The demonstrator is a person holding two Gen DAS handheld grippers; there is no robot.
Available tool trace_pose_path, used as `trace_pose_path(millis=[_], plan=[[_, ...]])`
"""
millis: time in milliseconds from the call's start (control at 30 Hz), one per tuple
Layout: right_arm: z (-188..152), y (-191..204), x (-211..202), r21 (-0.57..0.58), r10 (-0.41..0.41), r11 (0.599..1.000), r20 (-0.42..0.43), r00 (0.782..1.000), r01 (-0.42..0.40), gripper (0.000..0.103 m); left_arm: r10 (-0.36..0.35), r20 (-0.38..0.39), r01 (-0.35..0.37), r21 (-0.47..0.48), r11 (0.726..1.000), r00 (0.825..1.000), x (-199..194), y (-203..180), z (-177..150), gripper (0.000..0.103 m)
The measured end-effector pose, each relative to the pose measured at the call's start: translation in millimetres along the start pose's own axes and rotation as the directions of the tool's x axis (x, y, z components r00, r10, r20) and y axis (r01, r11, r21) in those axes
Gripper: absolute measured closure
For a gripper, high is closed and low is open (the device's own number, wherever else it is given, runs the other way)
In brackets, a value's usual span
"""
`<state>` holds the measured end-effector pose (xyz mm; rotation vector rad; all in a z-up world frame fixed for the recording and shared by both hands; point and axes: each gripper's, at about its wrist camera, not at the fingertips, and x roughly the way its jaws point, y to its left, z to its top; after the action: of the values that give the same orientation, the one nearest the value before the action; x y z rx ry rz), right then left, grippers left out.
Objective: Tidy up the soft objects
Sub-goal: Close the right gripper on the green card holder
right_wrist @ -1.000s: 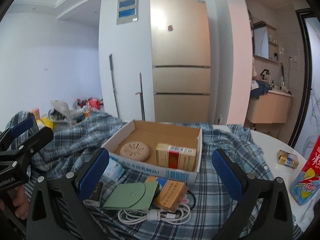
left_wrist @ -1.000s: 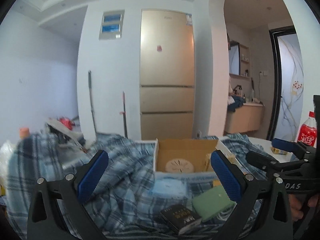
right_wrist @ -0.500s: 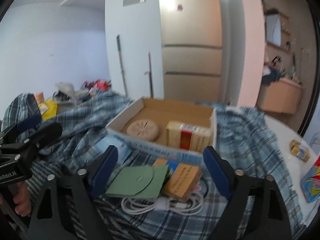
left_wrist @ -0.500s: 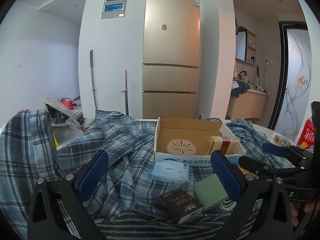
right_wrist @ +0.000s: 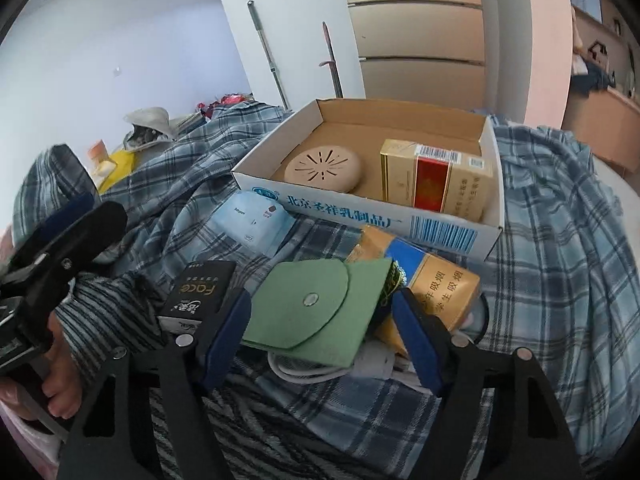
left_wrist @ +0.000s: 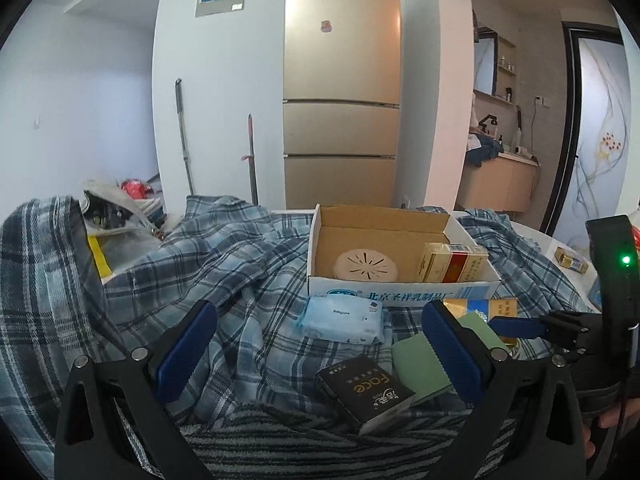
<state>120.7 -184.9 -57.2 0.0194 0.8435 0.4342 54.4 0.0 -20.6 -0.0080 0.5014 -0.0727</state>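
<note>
Through my left wrist camera, my left gripper (left_wrist: pixel 320 352) is spread wide with nothing between its pads, hanging over the plaid cloth (left_wrist: pixel 240 280); I judge I keep it back so the other hand has room. The tissue pack (left_wrist: pixel 342 318) lies on the cloth just in front of the cardboard box (left_wrist: pixel 400 292), the black box (left_wrist: pixel 362 394) nearer me, the green pouch (left_wrist: pixel 420 364) to its right, partly behind my pad. My right gripper (left_wrist: pixel 516 326) reaches in from the right edge beside the pouch. In the cardboard box I count one round pink disc (left_wrist: pixel 366 266) and one gold-and-red carton (left_wrist: pixel 452 268); one small yellow pack (left_wrist: pixel 570 260) sits well apart on the white worktop (left_wrist: pixel 536 240).

Through my right wrist camera, my right gripper (right_wrist: pixel 320 338) points down at the green pouch (right_wrist: pixel 316 308), its jaws closing, the pouch's near edge between the pads but not yet pinched as far as I can tell. The pouch rests on a white cable (right_wrist: pixel 304 368) and against an orange-and-blue carton (right_wrist: pixel 432 284), so I judge a grip on the soft flap side is easiest. Here I count one tissue pack (right_wrist: pixel 256 220), one black box (right_wrist: pixel 200 292), one disc (right_wrist: pixel 322 168), one gold-and-red carton (right_wrist: pixel 436 180) and one cardboard box (right_wrist: pixel 360 208). My left gripper (right_wrist: pixel 60 232) waits at the left.
</note>
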Motion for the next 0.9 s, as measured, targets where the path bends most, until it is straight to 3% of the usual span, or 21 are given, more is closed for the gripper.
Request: trace_pose_path(millis=[100,133,167,300,433,600,733,900], plan=[[-1.8,5.3,2.6,-0.025,-0.003,1.000,-0.016,1.000,0.002,0.050,0.003,0.017,-0.003,0.018,1.000,1.000,-3.6,-4.0,0.2,0.000],[-2.0,6.5,4.9,-0.031,-0.007,1.000,-0.022,1.000,0.006,0.063,0.003,0.019,-0.003,0.020,1.000,1.000,-3.9,-4.8,0.7,0.000],[-2.8,6.7,7.1,-0.031,-0.004,1.000,-0.036,0.999,0.002,0.067,0.003,0.020,-0.003,0.020,1.000,1.000,-4.2,-4.9,1.0,0.000],[-1.2,-2.3,7.2,0.024,0.088,0.996,-0.043,0.995,-0.087,0.073,0.011,0.052,-0.009,-0.025,1.000,0.999,-10.8,2.3,3.3,0.000],[-0.3,-3.8,-3.7,0.034,0.092,0.995,0.023,0.996,-0.092,0.091,0.033,0.074,-0.031,-0.026,0.999,0.997,-13.2,2.8,4.5,0.000],[1.8,10.6,-29.5,-0.036,0.059,0.998,0.165,0.984,-0.053,0.099,0.040,0.063,-0.039,-0.027,0.999,0.997,-11.3,2.9,4.5,0.000],[2.1,24.0,-55.7,-0.082,-0.061,0.992,0.328,0.943,0.093,0.099,0.041,0.056,-0.040,-0.025,0.999,0.998,-10.0,2.5,4.2,0.000],[6.0,17.2,-58.3,-0.061,-0.129,0.986,0.301,0.945,0.154,0.099,0.040,0.060,-0.038,-0.023,0.999,0.997,-9.8,1.7,3.7,0.000]])
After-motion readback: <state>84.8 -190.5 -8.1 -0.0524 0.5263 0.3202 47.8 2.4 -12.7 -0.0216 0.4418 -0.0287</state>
